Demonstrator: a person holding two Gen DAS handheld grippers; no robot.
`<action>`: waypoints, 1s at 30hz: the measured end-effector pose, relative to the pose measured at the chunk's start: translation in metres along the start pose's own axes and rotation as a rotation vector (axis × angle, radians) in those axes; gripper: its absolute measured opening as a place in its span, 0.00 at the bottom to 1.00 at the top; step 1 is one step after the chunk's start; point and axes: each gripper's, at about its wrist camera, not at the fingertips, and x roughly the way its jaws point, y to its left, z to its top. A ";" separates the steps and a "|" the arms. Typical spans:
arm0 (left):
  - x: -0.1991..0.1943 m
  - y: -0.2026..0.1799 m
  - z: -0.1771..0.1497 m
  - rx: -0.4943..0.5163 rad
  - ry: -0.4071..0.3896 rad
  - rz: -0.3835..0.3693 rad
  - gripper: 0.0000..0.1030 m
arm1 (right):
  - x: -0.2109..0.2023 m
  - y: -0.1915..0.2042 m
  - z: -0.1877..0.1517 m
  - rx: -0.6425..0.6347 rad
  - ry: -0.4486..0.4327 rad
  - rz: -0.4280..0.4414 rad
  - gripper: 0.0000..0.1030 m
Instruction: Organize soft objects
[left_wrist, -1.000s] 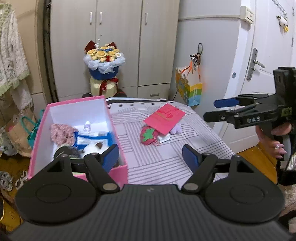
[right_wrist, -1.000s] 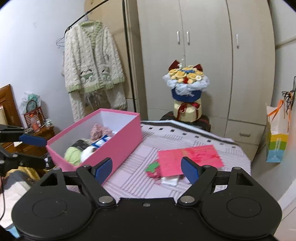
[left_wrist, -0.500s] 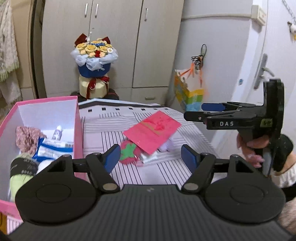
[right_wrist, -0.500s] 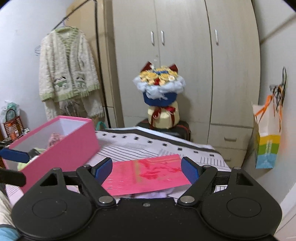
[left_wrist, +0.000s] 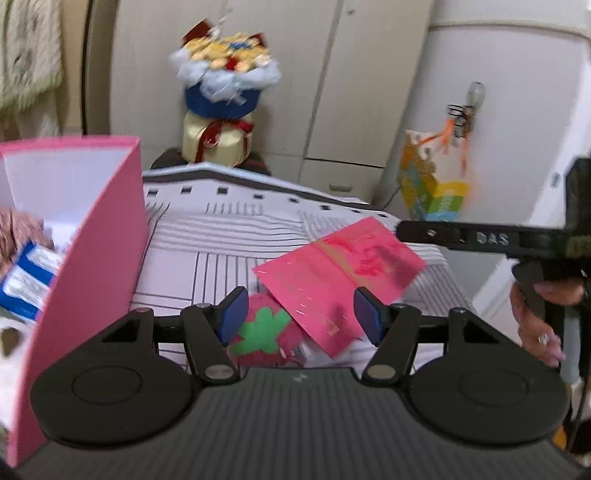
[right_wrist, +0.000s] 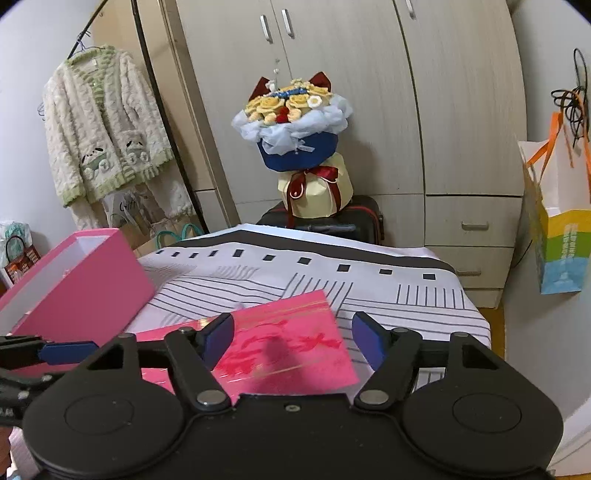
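Observation:
A red plush strawberry (left_wrist: 264, 338) with a green felt leaf lies on the striped tablecloth, partly under a pink card (left_wrist: 343, 275). My left gripper (left_wrist: 299, 314) is open and empty, low over the strawberry, which sits by its left finger. My right gripper (right_wrist: 291, 338) is open and empty above the pink card (right_wrist: 295, 349); it also shows from the side in the left wrist view (left_wrist: 461, 238). An open pink box (left_wrist: 92, 236) on the left holds several soft items, among them a dusty-pink knitted piece (left_wrist: 18, 230).
A flower bouquet (right_wrist: 295, 147) stands on a dark case behind the table, in front of the wardrobe. A colourful paper bag (right_wrist: 557, 229) hangs at the right. A knitted cardigan (right_wrist: 99, 136) hangs at the left. The table's right edge (right_wrist: 476, 310) drops to the floor.
Both grippers moved forward and down toward the card and strawberry. The left gripper swung right, away from the box. Both stayed open.

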 end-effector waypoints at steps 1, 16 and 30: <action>0.006 0.002 0.000 -0.015 0.005 0.002 0.60 | 0.005 -0.002 0.001 0.001 0.010 0.003 0.73; 0.029 0.003 -0.011 0.000 0.040 -0.001 0.36 | 0.031 -0.028 -0.017 0.068 0.069 0.115 0.60; 0.015 -0.002 -0.013 -0.031 0.013 -0.017 0.25 | -0.004 -0.034 -0.025 0.156 0.048 0.153 0.28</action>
